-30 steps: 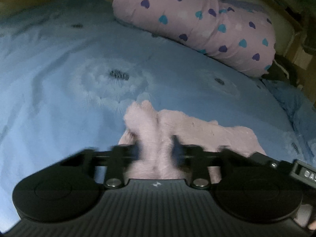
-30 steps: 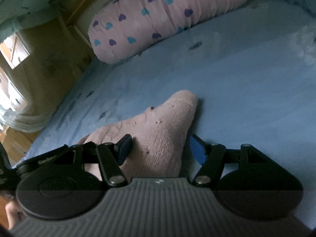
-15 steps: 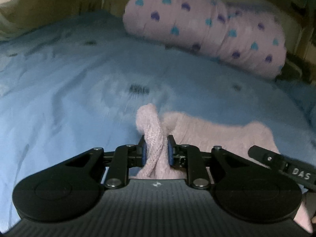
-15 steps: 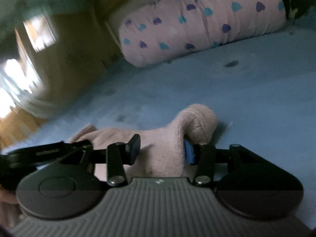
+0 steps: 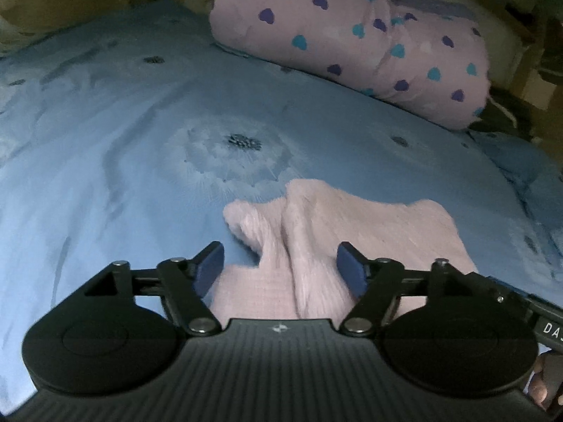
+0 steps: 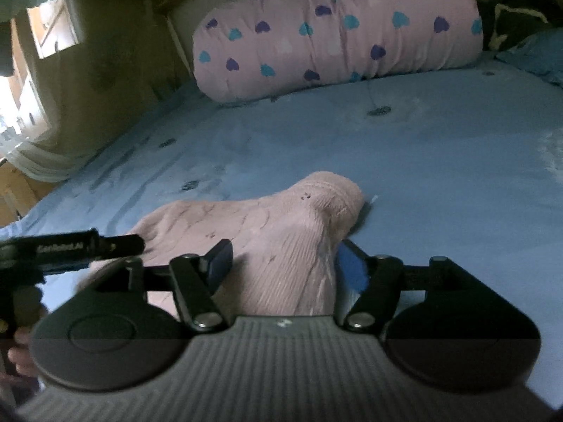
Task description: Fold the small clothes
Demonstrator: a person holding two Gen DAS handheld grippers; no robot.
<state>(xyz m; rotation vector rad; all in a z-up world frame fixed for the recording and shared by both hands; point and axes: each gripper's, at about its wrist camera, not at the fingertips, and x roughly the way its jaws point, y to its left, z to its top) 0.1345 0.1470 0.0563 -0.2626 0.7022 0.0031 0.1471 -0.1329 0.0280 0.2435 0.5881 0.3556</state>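
you've just let go: your left gripper [image 5: 279, 263] and right gripper [image 6: 283, 262] both spread wide around the pink knit garment [image 5: 352, 225] mid-bed [image 5: 105, 176], this fold looks set.

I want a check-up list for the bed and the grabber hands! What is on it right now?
Surface: blue bedsheet with a flower print.
Job's things: pink knit socks lying on the sheet, partly bunched.
Clutter: pink heart-print pillow at the far end.
Grippers: left gripper open, fingers either side of the socks; right gripper open, around the sock toe end.
Cables: nothing seen.
Surroundings: wooden bed frame, bright window at the left of the right wrist view.
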